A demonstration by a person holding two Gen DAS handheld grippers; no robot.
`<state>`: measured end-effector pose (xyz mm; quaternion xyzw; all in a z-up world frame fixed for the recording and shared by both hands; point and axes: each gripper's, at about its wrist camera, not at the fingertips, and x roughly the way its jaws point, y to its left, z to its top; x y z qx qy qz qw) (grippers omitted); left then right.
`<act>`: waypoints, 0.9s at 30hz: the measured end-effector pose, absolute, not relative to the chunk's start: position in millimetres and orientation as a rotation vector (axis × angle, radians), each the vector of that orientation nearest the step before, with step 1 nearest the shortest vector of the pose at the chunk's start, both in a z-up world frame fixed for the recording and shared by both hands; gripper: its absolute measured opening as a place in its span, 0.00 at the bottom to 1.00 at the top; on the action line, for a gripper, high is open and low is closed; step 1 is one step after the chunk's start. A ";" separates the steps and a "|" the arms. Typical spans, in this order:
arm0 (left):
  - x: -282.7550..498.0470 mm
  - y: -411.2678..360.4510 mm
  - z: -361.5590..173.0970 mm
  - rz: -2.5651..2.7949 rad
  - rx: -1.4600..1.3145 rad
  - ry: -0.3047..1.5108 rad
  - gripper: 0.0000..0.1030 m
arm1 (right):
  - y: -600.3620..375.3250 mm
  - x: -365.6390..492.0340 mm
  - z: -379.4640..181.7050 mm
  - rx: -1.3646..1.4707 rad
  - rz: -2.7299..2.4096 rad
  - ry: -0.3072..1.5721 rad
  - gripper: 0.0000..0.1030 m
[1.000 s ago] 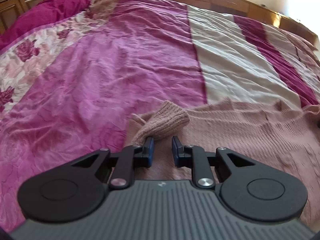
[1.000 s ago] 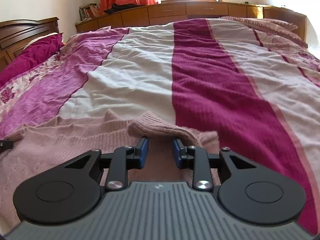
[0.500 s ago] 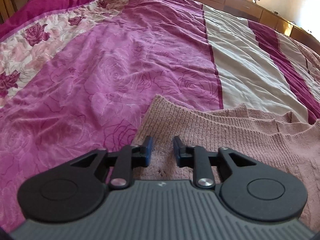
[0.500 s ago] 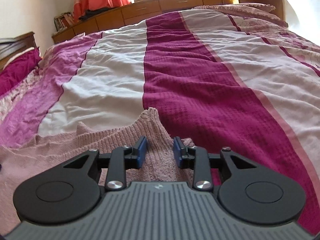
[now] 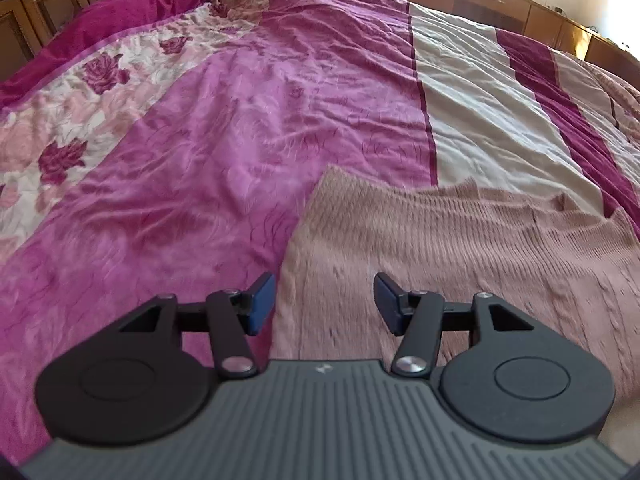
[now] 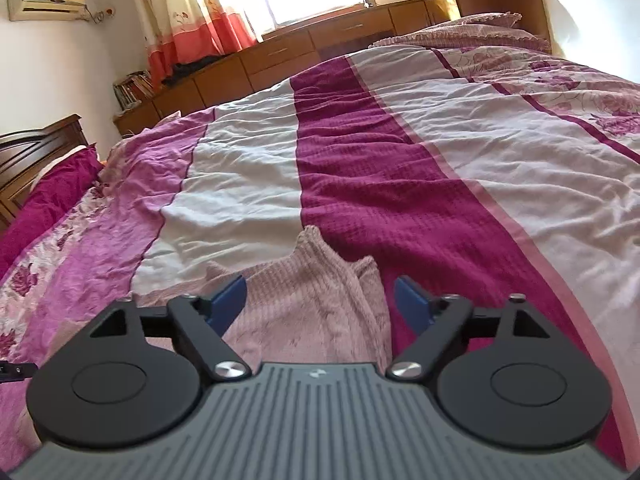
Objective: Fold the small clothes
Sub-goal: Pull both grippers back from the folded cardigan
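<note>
On bedspread (image 5: 224, 128), pink sweater (image 5: 460, 248), both hand-held grippers (image 5: 324, 300) (image 6: 318, 300) released, curtains (image 6: 192, 12) right view only.

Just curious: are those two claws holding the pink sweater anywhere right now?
No. The left gripper and right gripper are open above the sweater; nothing is held.

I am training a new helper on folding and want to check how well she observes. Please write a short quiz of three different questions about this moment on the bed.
1. True or false: the left gripper is clamped on the pink knit sweater.
2. Multiple choice: the right gripper is A) shut on a sleeve, B) open above the sweater, C) out of view.
3. Fill in: the sweater lies flat on the ____.

Key:
1. False; its jaws stand apart, empty.
2. B.
3. Bedspread.
</note>
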<state>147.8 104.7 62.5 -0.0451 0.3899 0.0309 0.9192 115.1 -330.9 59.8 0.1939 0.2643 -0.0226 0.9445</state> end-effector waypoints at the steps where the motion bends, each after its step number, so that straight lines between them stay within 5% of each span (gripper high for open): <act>1: 141.9 103.7 63.8 0.063 -0.095 0.805 0.54 | -330.4 108.1 60.2 0.391 -0.048 0.534 0.86; 4: 126.6 99.8 66.5 0.058 -0.090 0.807 0.55 | -329.0 90.3 59.4 0.385 -0.051 0.531 0.88; 8: 107.5 94.0 69.6 0.067 -0.079 0.804 0.69 | -327.5 70.4 54.7 0.399 -0.054 0.548 0.89; 27: 58.1 75.6 54.9 0.073 -0.118 0.882 0.70 | -336.7 51.4 5.8 0.623 -0.030 0.653 0.91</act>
